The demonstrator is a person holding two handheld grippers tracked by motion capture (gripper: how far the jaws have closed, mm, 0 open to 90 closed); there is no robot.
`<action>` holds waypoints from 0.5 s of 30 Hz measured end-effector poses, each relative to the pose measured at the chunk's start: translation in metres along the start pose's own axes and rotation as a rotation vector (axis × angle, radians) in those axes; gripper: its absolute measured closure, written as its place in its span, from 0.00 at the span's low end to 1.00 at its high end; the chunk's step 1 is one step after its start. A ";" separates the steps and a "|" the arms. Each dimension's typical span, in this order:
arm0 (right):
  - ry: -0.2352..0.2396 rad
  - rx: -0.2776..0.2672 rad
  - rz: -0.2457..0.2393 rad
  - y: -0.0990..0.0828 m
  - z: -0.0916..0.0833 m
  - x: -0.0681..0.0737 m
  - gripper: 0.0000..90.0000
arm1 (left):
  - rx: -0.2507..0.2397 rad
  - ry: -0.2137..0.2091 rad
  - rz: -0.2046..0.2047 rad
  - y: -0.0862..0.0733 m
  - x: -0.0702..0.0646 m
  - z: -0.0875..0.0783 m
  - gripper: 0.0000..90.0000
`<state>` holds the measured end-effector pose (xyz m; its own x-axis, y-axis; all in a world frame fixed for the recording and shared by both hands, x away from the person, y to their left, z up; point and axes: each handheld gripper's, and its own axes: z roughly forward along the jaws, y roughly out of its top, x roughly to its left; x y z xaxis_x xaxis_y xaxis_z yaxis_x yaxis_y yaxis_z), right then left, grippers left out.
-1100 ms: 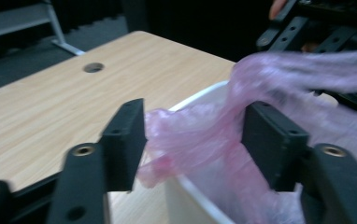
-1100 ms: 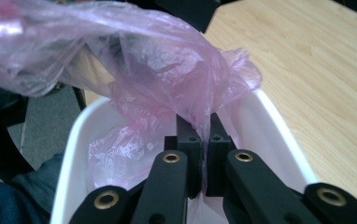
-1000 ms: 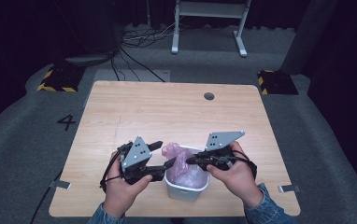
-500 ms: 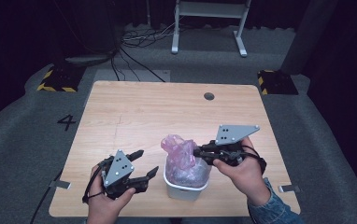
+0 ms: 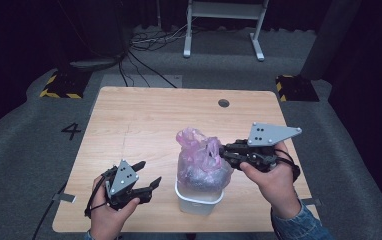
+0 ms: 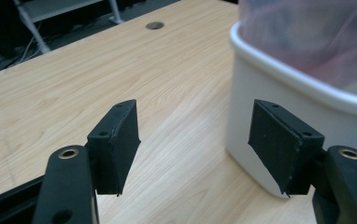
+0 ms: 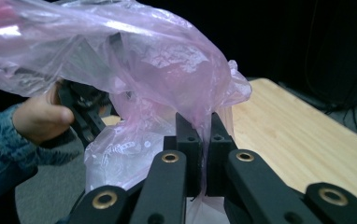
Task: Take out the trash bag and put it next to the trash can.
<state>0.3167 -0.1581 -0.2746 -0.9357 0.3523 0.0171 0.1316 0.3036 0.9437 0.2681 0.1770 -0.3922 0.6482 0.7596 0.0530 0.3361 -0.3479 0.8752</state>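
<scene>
Right tongs clenched on the pink bag, pinching its right edge above the white tub at the desk's near edge. Left tongs released, just left of the tub. Far off, a hole.

The high view looks forward and down from above the bench's near edge. The left gripper view sits low, close beside the white tub. The right gripper view looks closely into the pink bag. All three share tub or bag.
</scene>
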 end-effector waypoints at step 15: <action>-0.120 -0.109 -0.011 0.003 -0.033 -0.010 0.98 | 0.057 0.013 -0.041 -0.018 0.017 0.008 0.37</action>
<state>0.3162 -0.1898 -0.2614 -0.8904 0.4544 -0.0269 0.0791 0.2128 0.9739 0.2781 0.1916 -0.4114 0.6238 0.7812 0.0241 0.4011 -0.3464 0.8480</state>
